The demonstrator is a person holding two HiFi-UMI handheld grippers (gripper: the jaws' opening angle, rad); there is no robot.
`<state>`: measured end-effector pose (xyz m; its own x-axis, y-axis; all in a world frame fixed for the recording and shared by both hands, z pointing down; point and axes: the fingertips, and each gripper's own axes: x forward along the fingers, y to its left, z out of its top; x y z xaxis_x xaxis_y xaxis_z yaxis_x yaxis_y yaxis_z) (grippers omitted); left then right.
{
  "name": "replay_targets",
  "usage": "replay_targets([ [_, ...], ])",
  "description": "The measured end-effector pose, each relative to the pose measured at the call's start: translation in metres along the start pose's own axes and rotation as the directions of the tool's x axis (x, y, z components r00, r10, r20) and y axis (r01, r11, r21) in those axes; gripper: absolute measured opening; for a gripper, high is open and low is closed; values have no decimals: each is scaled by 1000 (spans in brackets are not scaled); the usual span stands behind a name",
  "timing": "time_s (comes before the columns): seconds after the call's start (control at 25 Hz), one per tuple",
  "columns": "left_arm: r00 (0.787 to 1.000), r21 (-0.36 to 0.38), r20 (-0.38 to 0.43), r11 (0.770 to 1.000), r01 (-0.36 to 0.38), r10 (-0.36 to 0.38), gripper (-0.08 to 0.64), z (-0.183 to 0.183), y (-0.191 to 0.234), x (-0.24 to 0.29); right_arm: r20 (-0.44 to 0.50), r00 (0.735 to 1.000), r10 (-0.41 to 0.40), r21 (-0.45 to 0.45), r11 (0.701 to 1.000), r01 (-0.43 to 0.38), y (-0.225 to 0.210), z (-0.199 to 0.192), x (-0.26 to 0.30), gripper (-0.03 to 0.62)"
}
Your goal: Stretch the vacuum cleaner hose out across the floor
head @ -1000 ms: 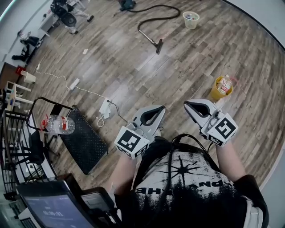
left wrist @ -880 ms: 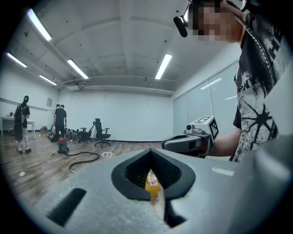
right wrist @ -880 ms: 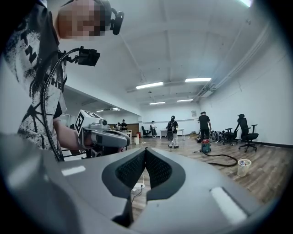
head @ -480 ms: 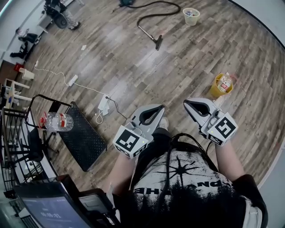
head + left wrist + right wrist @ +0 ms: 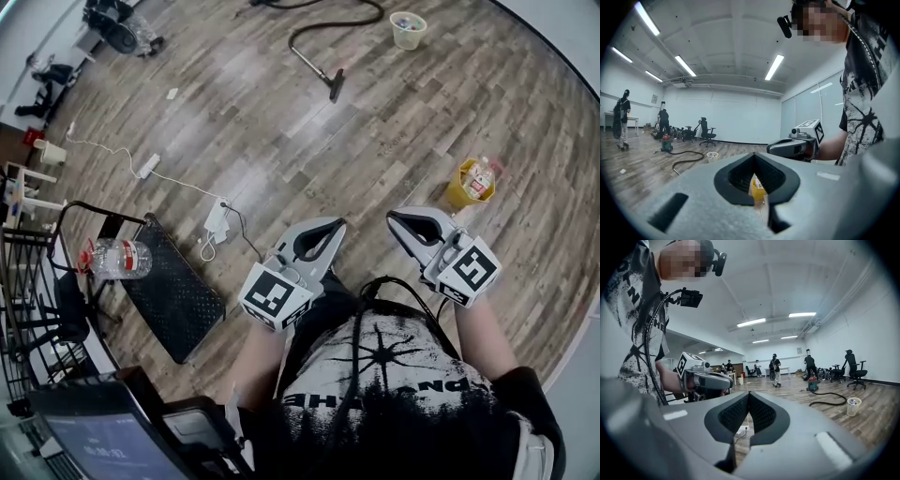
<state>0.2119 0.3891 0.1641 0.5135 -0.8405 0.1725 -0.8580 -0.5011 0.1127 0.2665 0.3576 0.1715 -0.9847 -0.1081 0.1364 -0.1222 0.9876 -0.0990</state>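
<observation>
Since a moment ago the hose (image 5: pixel 356 22) and the pale bucket (image 5: pixel 408 29) have slid nearer to the top edge of the head view, and the vacuum body has gone out of it. The hose lies in a loop on the wood floor (image 5: pixel 281 141), just left of the pale bucket. Its stiff tube ends at the nozzle (image 5: pixel 335 91), below and left of that bucket. My left gripper (image 5: pixel 330 228) and my right gripper (image 5: pixel 398 220) are side by side far below the bucket, well apart from the hose.

From the left gripper view, my fingers there are pressed together and they grasp nothing. Through the thin slit between them I see only a yellow bin (image 5: pixel 758 188) on the floor behind. The hose lies left of the pale bucket and leads to the vacuum body (image 5: pixel 667 144), further left.

From the right gripper view, these fingers are also clenched on nothing. The hose curves on the floor just left of the pale bucket, toward the vacuum body behind it.
</observation>
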Motion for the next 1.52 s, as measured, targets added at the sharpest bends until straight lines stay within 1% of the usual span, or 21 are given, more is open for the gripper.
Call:
replay_targets([
  [0.16, 1000, 3, 10, 1000, -3, 3, 0, 10, 45, 6, -7, 1000, 4, -2, 1000, -4, -24, 9, 38, 5],
  [0.4, 1000, -11, 1, 1000, -25, 25, 0, 19, 137, 6, 3, 1000, -2, -21, 1000, 2, -63, 34, 113, 5],
  [0.52, 1000, -16, -8, 1000, -19, 19, 0, 22, 179, 5, 8, 1000, -14, -24, 1000, 14, -78, 44, 149, 5],
  [0.68, 1000, -23, -12, 1000, -6, 6, 0, 23, 221, 1, 5, 1000, -23, -9, 1000, 23, -91, 46, 189, 5],
  [0.88, 1000, -25, -1, 1000, 4, -4, 0, 23, 267, -4, 3, 1000, -20, -17, 1000, 20, -102, 50, 237, 5],
  [1.04, 1000, 7, -15, 1000, 5, -5, 0, 18, 297, -17, 1, 1000, -22, -29, 999, 22, -101, 54, 269, 5],
  [1.16, 1000, 18, -5, 1000, 8, -7, 0, 22, 310, -22, 0, 1000, -28, -31, 999, 28, -102, 57, 281, 5],
  [1.36, 1000, -4, 16, 1000, 9, -9, 0, 22, 319, -26, -4, 999, -36, -43, 998, 36, -104, 60, 290, 5],
  [1.52, 1000, -22, 5, 1000, 21, -21, 0, 14, 322, -19, -11, 1000, -25, -48, 999, 25, -109, 59, 295, 5],
])
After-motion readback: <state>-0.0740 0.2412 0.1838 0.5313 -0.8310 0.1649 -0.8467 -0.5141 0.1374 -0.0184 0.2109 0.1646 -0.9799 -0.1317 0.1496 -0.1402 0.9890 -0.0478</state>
